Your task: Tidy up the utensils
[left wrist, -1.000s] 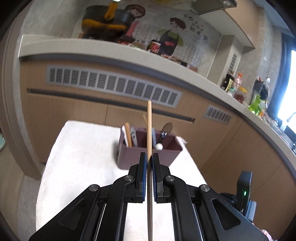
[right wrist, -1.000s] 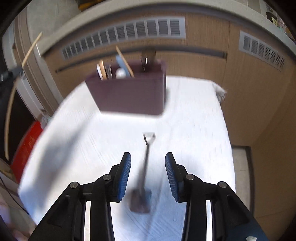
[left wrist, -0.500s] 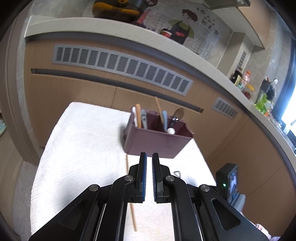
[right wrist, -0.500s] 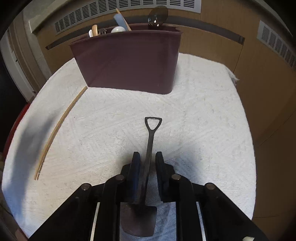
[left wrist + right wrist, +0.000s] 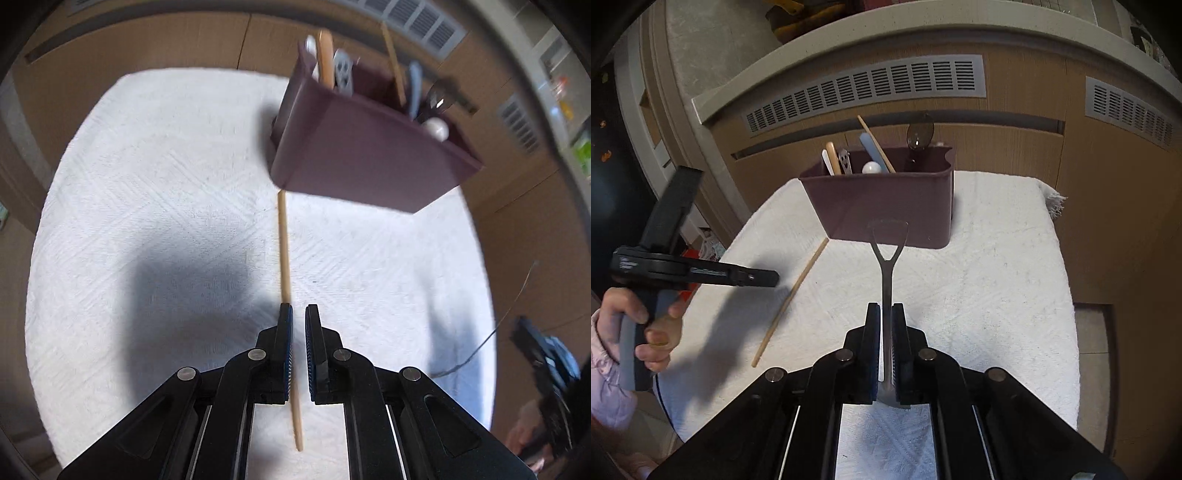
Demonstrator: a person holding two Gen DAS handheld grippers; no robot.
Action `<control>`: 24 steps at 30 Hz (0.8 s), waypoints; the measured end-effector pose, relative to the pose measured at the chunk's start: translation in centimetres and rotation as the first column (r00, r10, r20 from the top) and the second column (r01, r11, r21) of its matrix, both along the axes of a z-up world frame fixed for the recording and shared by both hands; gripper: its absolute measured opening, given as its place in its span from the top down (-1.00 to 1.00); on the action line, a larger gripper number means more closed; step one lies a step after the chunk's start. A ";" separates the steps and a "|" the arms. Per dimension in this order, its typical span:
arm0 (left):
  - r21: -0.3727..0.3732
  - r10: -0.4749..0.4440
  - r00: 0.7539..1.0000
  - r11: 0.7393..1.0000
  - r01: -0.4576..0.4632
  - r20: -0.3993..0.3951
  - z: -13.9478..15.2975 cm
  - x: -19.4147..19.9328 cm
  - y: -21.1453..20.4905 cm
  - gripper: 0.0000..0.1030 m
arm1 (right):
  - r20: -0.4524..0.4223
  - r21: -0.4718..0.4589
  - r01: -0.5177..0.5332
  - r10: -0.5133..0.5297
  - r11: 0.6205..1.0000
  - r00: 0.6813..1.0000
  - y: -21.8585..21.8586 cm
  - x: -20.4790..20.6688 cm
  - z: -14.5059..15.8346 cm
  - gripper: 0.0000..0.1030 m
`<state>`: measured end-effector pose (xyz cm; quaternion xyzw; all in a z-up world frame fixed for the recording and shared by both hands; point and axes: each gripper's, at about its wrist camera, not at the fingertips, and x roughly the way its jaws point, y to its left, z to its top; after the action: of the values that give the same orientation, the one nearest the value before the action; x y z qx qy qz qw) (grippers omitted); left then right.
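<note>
Right claw (image 5: 885,317) pinching the shovel-shaped spoon (image 5: 887,258), lifting it toward the maroon holder (image 5: 886,206) at the far table (image 5: 997,277); best keeping it level. Left claw (image 5: 298,317) nearly closed, empty, hovering above the chopstick (image 5: 283,251).

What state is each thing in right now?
left gripper: jaws nearly shut, holding nothing
right gripper: shut on shovel spoon
shovel spoon: gripped, lifted
chopstick: lying flat on cloth, free
utensil holder: upright, holding utensils
white cloth: spread flat
</note>
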<state>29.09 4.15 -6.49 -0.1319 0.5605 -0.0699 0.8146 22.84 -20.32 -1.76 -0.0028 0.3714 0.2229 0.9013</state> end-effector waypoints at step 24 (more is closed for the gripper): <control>0.018 0.068 0.902 0.996 -0.084 0.427 4.7 -7.8 -0.3 0.89 | -0.031 -0.206 0.145 -0.155 0.968 0.987 -0.8 -0.6 -5.9 -0.79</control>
<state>21.28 3.87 -1.84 -0.1206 0.3649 -0.0550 0.9216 22.22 -21.14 -7.63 -0.0616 0.4125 0.1151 0.9015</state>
